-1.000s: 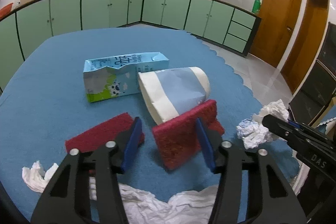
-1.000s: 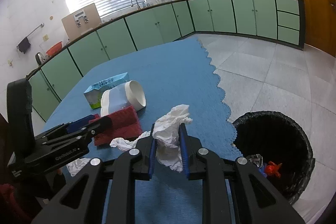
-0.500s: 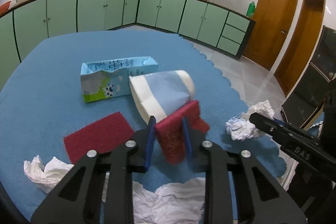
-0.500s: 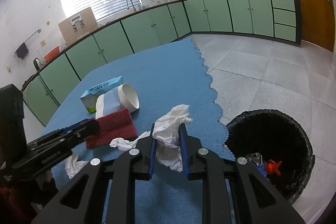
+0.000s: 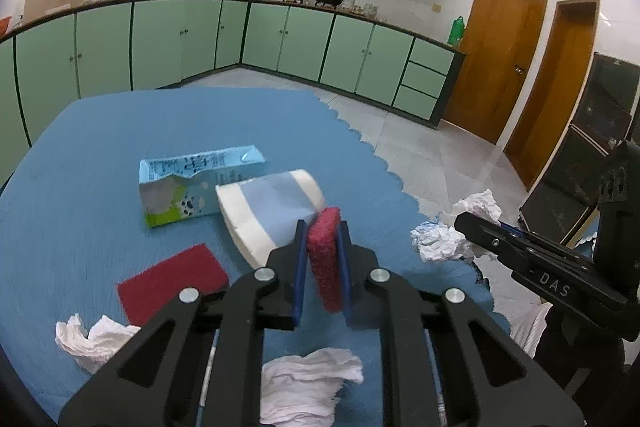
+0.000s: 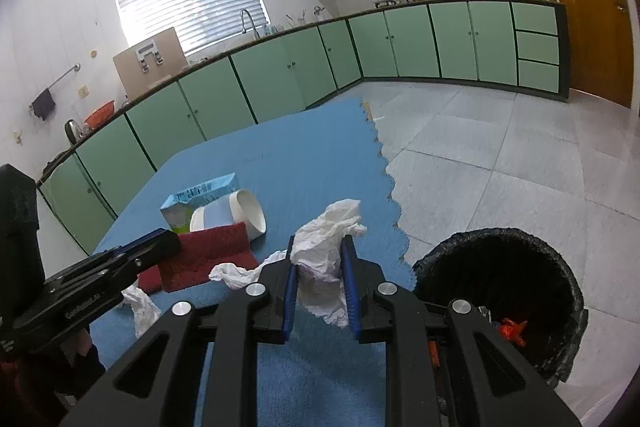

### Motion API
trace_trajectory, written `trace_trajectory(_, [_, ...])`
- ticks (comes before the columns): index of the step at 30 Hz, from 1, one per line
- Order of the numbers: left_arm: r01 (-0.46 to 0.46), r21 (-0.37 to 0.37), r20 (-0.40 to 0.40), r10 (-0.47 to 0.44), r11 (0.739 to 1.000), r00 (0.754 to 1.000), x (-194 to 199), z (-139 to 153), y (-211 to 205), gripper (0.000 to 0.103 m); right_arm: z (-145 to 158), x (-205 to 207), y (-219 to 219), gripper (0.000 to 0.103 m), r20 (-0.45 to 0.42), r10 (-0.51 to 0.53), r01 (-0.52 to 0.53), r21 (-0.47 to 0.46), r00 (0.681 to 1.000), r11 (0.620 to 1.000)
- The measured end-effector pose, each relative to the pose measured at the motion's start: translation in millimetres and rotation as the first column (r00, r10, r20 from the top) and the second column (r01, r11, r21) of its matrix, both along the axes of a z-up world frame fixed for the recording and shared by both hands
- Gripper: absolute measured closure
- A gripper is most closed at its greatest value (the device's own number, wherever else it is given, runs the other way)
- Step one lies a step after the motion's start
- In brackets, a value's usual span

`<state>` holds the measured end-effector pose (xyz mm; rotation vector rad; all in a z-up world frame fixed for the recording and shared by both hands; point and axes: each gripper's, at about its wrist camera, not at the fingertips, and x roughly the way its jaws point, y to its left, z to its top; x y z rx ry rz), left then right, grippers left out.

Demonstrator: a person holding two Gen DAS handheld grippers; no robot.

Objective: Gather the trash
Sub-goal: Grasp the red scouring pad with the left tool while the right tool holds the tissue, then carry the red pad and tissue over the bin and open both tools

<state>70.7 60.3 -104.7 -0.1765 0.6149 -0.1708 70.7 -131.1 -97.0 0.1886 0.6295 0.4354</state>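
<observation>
My left gripper (image 5: 322, 269) is shut on a red scouring pad (image 5: 326, 259) and holds it edge-on above the blue mat (image 5: 100, 155). My right gripper (image 6: 319, 285) is shut on a crumpled white tissue (image 6: 326, 259), raised above the mat beside the black bin (image 6: 500, 303). On the mat lie a blue milk carton (image 5: 192, 183), a white and blue paper cup (image 5: 272, 211), a second red pad (image 5: 172, 281) and loose tissues (image 5: 92, 341).
The bin (image 6: 560, 279) stands on the tiled floor right of the mat's scalloped edge (image 6: 396, 211) and holds some orange scraps. More crumpled tissue (image 5: 440, 241) lies at the mat's right edge. Green cabinets (image 5: 160, 39) line the far walls.
My left gripper has closed on the red pad leaning on the cup and lifted it, turning it edge-on. My right gripper, still holding the tissue, has risen a little.
</observation>
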Motion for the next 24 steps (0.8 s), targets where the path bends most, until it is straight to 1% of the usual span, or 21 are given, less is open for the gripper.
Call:
trace_trajectory(7, [0.023,-0.005,0.027,-0.023,1.000,0.999,1.4,8.4,-5.8,0.090,10.2,-1.5,-5.3,0.083,0.024,-0.018,0.018,0.000,1.000,1.000])
trace_trajectory(10, [0.033,0.017,0.043,-0.034,0.999,0.999,5.1,14.5,-15.0,0.090,18.0,-2.3,-13.3,0.083,0.043,-0.035,0.035,0.001,0.998,0.999])
trace_trajectory(12, [0.041,0.017,0.048,-0.042,0.999,0.998,8.1,16.4,-19.0,0.090,24.0,-3.2,-20.1,0.083,0.058,-0.048,0.049,-0.005,0.997,0.999])
trace_trajectory(24, [0.121,0.026,0.084,-0.122,0.992,0.989,40.8,29.9,-68.3,0.090,52.9,1.2,-65.0,0.083,0.119,-0.138,0.145,-0.054,0.983,0.988])
